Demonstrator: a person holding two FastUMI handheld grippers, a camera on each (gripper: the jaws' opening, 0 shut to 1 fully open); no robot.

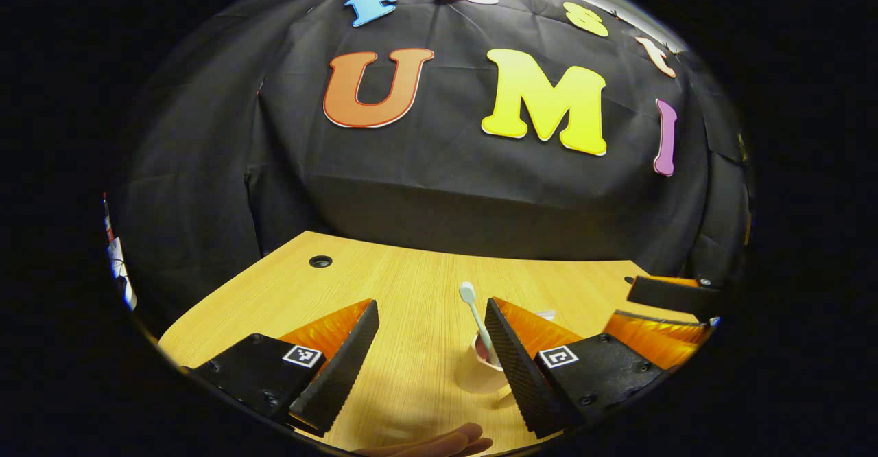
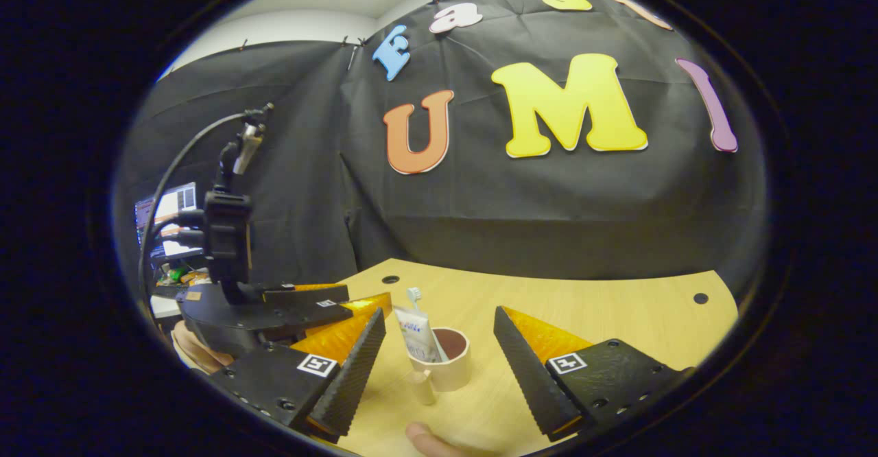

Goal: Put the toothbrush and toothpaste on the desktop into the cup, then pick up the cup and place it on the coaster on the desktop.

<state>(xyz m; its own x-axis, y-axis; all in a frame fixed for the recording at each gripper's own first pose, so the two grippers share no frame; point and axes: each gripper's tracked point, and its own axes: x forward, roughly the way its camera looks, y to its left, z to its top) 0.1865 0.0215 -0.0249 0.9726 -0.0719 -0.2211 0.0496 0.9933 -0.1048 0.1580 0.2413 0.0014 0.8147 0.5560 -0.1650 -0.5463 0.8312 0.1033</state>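
A pale pink cup (image 2: pixel 449 364) with a handle stands on the wooden desktop (image 2: pixel 603 313). The white toothpaste tube (image 2: pixel 418 333) and the toothbrush (image 2: pixel 413 296) stand upright inside it. My right gripper (image 2: pixel 439 311) is open, its fingers on either side of the cup and apart from it. In the left gripper view the cup (image 1: pixel 477 368) is partly hidden behind my right finger, and the toothbrush (image 1: pixel 473 313) sticks up out of it. My left gripper (image 1: pixel 432 302) is open with nothing between its fingers. It sits just left of the cup (image 2: pixel 343 292).
The right gripper (image 1: pixel 621 306) shows at the right edge of the left gripper view. Round cable holes (image 1: pixel 320 261) (image 2: pixel 699 298) mark the desktop's far corners. A hand (image 2: pixel 195 347) holds the left gripper. A fingertip (image 2: pixel 425 436) pokes in at the bottom.
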